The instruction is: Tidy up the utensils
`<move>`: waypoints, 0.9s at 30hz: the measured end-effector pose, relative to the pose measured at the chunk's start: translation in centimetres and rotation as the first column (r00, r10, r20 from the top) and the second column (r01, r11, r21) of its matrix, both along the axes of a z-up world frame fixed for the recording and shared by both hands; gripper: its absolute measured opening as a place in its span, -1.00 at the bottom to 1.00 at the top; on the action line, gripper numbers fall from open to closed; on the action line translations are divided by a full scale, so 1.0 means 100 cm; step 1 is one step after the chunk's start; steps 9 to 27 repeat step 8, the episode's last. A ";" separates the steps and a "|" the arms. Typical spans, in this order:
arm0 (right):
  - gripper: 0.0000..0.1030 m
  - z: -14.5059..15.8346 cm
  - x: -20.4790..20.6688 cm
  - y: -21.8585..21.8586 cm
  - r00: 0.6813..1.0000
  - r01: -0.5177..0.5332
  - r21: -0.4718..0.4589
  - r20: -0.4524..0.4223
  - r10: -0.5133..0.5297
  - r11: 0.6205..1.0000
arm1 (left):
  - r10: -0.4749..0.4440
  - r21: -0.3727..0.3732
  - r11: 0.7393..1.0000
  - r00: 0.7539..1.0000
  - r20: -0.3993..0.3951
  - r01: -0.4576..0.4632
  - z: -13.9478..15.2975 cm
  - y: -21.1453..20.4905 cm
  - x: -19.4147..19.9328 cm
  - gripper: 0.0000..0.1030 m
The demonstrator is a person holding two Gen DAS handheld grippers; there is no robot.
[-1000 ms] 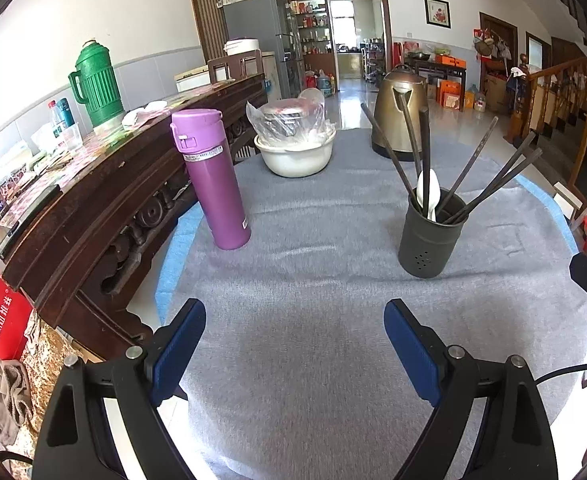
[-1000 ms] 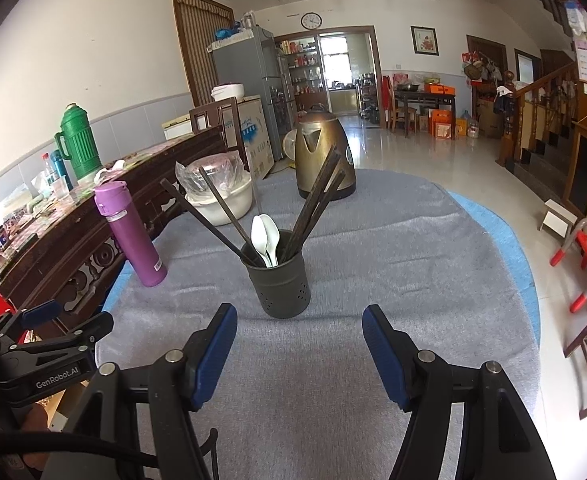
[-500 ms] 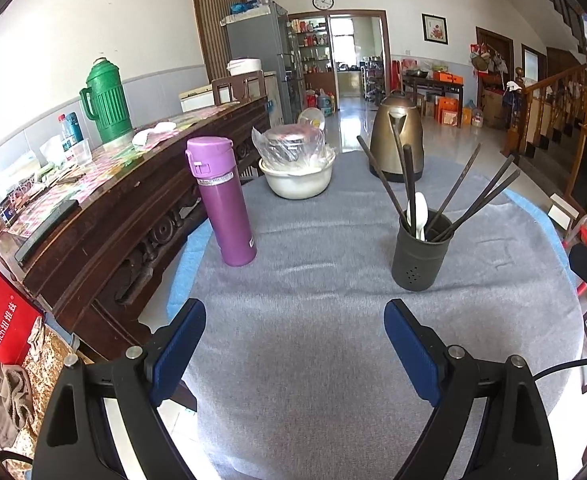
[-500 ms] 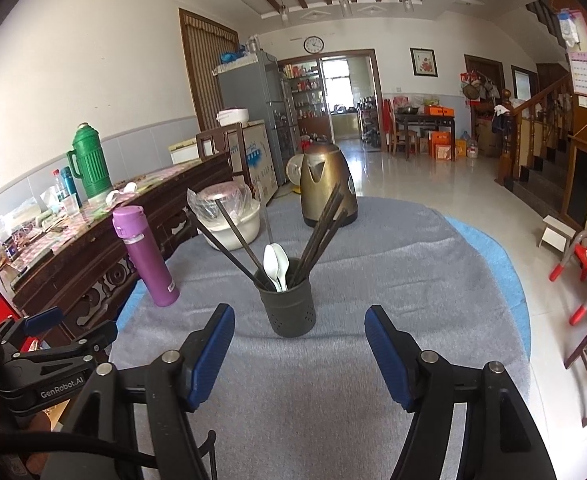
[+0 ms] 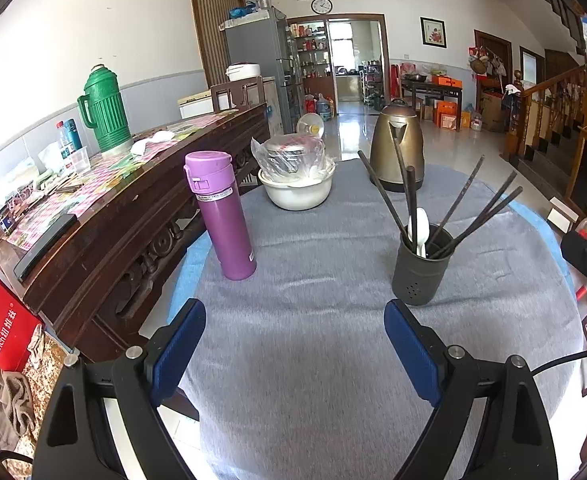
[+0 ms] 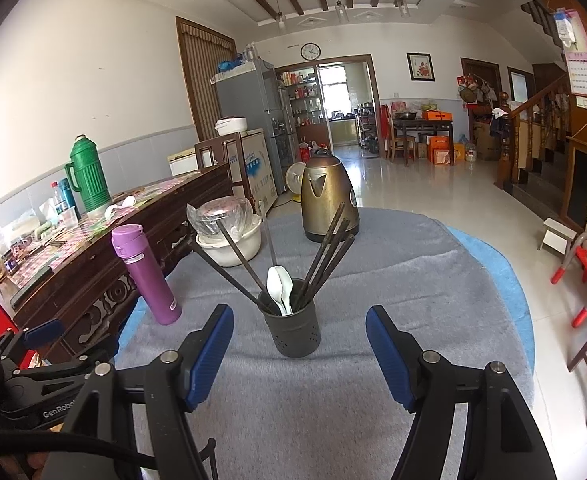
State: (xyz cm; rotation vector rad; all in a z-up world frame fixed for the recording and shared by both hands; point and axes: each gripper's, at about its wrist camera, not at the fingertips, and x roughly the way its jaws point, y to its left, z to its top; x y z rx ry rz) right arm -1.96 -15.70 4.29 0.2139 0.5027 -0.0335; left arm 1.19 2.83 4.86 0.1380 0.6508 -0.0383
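Your dark perforated utensil holder [image 6: 292, 330] stands upright on the felt-like grey cloth covering the round surface [image 5: 313, 360], with slim dark chopsticks [image 6: 325, 256] fanned out and white glossy spoons [image 6: 279, 290] inside. Your left gripper [image 5: 293, 354] and right gripper [image 6: 299, 354] both hang above the cloth, tilted downward, blue ribbed pads spread apart and empty. A smooth purple flask [image 5: 221, 216] stands well left; bare cloth lies before you.

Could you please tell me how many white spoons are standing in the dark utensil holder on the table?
2. Both white spoons stand side by side, bowls up, in the middle of the dark utensil holder, between the dark chopsticks. A shorter one could be hidden inside.
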 end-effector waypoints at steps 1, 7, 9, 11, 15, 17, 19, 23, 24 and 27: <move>0.40 -0.001 0.003 -0.001 1.000 0.001 0.002 -0.003 -0.001 1.000 | -0.002 -0.001 1.000 1.000 -0.004 0.002 0.000 0.000 0.003 0.77; 0.40 -0.013 0.023 -0.008 0.999 0.021 0.007 -0.035 -0.021 1.000 | -0.012 -0.002 1.000 0.999 -0.037 0.012 -0.013 0.000 0.027 0.77; 0.41 -0.018 0.027 -0.011 0.999 0.030 0.000 -0.044 -0.030 1.000 | -0.015 -0.012 1.000 0.998 -0.060 0.015 -0.021 0.001 0.036 0.77; 0.41 -0.018 0.027 -0.011 0.999 0.030 0.000 -0.044 -0.030 1.000 | -0.015 -0.012 1.000 0.998 -0.060 0.015 -0.021 0.001 0.036 0.77; 0.41 -0.018 0.027 -0.011 0.999 0.030 0.000 -0.044 -0.030 1.000 | -0.015 -0.012 1.000 0.998 -0.060 0.015 -0.021 0.001 0.036 0.77; 0.41 -0.018 0.027 -0.011 0.999 0.030 0.000 -0.044 -0.030 1.000 | -0.015 -0.012 1.000 0.998 -0.060 0.015 -0.021 0.001 0.036 0.77; 0.41 -0.018 0.027 -0.011 0.999 0.030 0.000 -0.044 -0.030 1.000 | -0.015 -0.012 1.000 0.998 -0.060 0.015 -0.021 0.001 0.036 0.77; 0.41 -0.018 0.027 -0.011 0.999 0.030 0.000 -0.044 -0.030 1.000 | -0.015 -0.012 1.000 0.998 -0.060 0.015 -0.021 0.001 0.036 0.77; 0.41 -0.018 0.027 -0.011 0.999 0.030 0.000 -0.044 -0.030 1.000 | -0.015 -0.012 1.000 0.998 -0.060 0.015 -0.021 0.001 0.036 0.77; 0.41 -0.018 0.027 -0.011 0.999 0.030 0.000 -0.044 -0.030 1.000 | -0.015 -0.012 1.000 0.998 -0.060 0.015 -0.021 0.001 0.036 0.77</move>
